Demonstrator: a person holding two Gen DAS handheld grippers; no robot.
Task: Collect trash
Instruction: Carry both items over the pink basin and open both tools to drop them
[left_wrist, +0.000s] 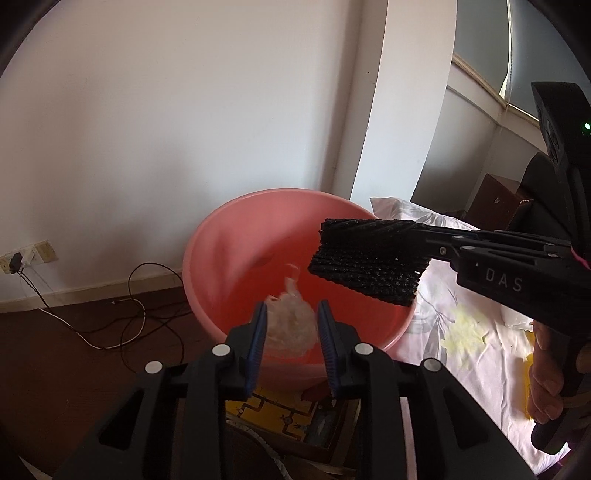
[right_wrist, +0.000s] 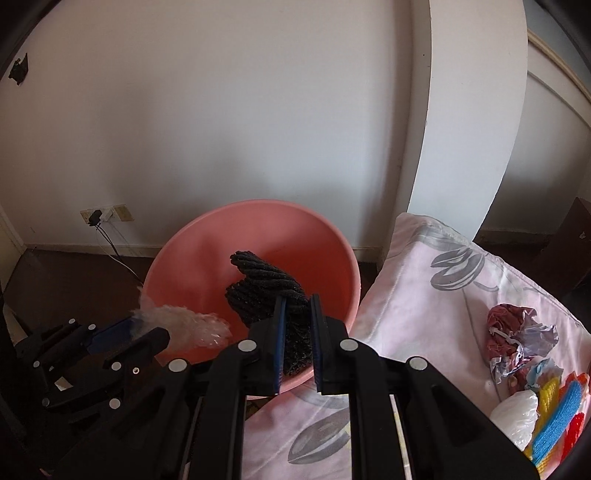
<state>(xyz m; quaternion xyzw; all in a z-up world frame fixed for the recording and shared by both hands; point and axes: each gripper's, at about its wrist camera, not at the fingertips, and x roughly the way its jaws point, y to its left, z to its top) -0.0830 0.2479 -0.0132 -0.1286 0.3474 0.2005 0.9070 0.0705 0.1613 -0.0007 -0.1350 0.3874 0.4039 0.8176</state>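
1. Now the left tool (left_wrist: 291, 328) stands spread, a clear crumpled wrapper (left_wrist: 290, 325) loose between its fingers over the pink basin (left_wrist: 207, 258).
2. The right tool (right_wrist: 297, 332) pinches a black scrubber (right_wrist: 266, 291) above the basin.
3. Dropping step; next, release the scrubber, then fetch the bed's (right_wrist: 424, 295) remaining scraps (right_wrist: 517, 332).

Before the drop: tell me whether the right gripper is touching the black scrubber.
Touching. The right wrist view shows the right gripper clamped on the black scrubber.
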